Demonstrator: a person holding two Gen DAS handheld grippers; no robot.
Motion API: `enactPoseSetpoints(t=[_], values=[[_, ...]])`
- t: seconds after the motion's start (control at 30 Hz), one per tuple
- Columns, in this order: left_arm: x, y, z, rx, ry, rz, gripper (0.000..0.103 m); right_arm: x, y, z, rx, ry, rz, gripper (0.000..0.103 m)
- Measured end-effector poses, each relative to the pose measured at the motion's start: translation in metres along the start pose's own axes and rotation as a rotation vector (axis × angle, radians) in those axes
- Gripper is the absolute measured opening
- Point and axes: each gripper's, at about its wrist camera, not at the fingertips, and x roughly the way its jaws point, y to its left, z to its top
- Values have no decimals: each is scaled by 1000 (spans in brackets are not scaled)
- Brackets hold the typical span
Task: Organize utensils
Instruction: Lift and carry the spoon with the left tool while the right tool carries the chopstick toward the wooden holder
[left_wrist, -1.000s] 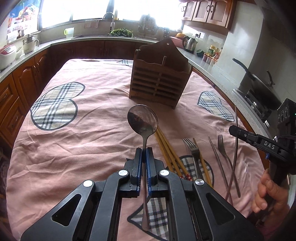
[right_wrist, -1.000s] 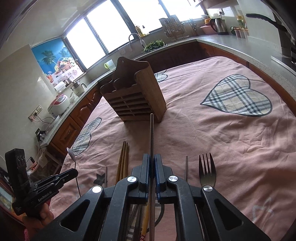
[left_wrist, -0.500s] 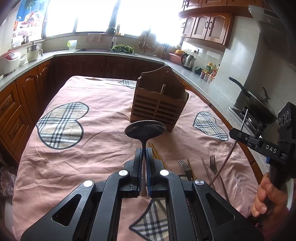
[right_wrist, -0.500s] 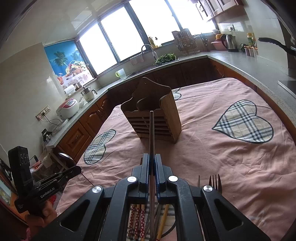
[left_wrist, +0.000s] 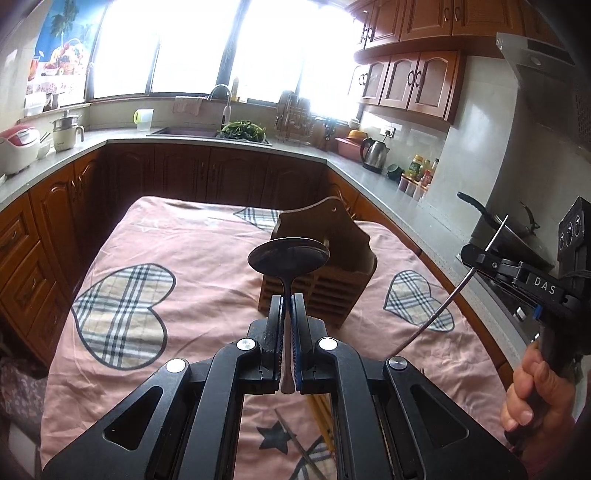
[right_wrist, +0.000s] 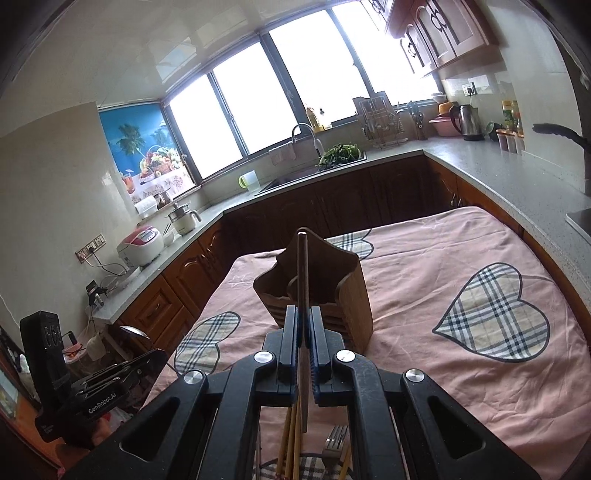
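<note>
My left gripper (left_wrist: 287, 301) is shut on a metal spoon (left_wrist: 289, 254), bowl up, held above the pink tablecloth in front of the wooden utensil holder (left_wrist: 343, 254). My right gripper (right_wrist: 303, 314) is shut on a thin metal chopstick (right_wrist: 303, 273) that points up toward the holder (right_wrist: 332, 295). The right gripper also shows at the right edge of the left wrist view (left_wrist: 476, 256), with the chopstick (left_wrist: 443, 306) slanting through it. The left gripper with the spoon shows at lower left of the right wrist view (right_wrist: 147, 356).
Wooden chopsticks (right_wrist: 288, 443) and a fork (right_wrist: 334, 445) lie on the cloth (right_wrist: 461, 369) below my right gripper. Kitchen counters (left_wrist: 388, 184) run around the table on the left, back and right. A pan (left_wrist: 513, 229) sits on the stove at the right.
Both grippers have risen from the cloth with their utensils, and the views tilted up. The spoon and the chopstick are now higher and nearer the holder.
</note>
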Motion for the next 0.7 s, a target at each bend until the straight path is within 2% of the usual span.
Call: enactPoseSetpoints(t=[0.27, 0.43, 0.57, 0.7], values=[[25, -7, 66, 47, -118, 4, 3, 15, 3, 62, -17, -125, -6, 5], [56, -4, 101, 35, -152, 4, 3, 36, 0, 88, -22, -167, -26, 5], [88, 1, 114, 22, -158, 15, 3, 61, -9, 93, -20, -153, -48, 5], [126, 9, 112, -3, -120, 13, 3, 92, -23, 80, -2, -110, -62, 5]])
